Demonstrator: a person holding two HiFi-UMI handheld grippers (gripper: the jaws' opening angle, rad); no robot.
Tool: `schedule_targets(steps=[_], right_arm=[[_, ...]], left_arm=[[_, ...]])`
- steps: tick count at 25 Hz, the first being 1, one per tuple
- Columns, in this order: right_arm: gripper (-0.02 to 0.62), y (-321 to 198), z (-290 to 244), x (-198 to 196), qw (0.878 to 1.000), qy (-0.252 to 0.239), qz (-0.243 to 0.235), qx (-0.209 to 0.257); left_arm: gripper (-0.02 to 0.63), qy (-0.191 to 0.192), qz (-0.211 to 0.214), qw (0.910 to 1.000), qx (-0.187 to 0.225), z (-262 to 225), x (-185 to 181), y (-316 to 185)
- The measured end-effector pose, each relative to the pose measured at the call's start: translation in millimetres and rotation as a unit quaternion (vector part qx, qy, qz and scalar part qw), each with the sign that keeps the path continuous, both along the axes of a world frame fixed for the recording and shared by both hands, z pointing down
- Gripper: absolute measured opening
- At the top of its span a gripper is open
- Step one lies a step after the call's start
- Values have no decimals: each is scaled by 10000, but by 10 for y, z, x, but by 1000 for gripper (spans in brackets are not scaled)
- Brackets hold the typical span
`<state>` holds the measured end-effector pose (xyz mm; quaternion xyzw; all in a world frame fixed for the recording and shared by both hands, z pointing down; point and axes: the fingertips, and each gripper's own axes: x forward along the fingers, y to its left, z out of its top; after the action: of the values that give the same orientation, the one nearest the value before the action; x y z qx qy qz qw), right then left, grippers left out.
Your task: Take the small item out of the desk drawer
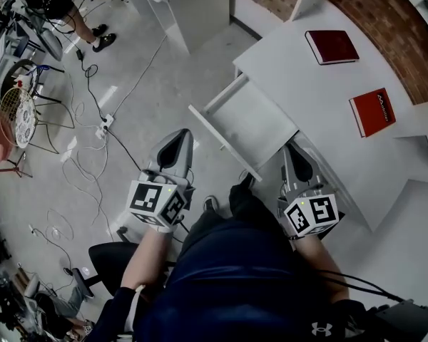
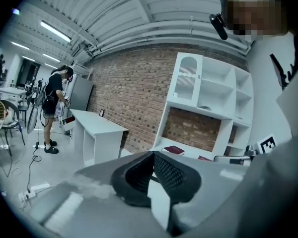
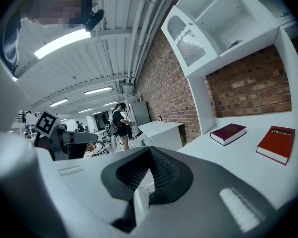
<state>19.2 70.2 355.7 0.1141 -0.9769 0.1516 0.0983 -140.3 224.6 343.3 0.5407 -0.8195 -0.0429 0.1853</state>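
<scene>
Left gripper and right gripper are both closed and empty, near the open drawer. Reaching in with jaws closed could shove the unseen item away.

Both grippers held low ahead of the body, jaws closed, nothing gripped.

The left gripper sits at the left of the head view, with the left marker cube nearest the body. Its nose points away and slightly downward. In the left gripper view its ribbed pads meet at the tips — nothing lies between them. The right gripper is held about level with it on the other side, roughly parallel, with the right marker cube at the wrist. Its own view shows the jaws together likewise, empty. The left forearm and right forearm are bare — both reach forward from the torso.
</scene>
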Motion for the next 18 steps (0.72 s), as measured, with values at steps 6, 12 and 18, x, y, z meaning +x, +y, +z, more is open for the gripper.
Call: schedule_targets(steps=[6,12,18], right_arm=[[3,-288,39,-123,9998,-24,-167,-145],[3,-403,31,-260,9993,-59,-315,-215],[3,-485,124,-339,9994,20,-203,-290]], left_arm=[[3,-31,-108,9999,-68,-51,-54,-287],[3,-76,-134,9996,-228,-53,-107,-389],[3,-93,243,9978,-604,148,-211,-568]])
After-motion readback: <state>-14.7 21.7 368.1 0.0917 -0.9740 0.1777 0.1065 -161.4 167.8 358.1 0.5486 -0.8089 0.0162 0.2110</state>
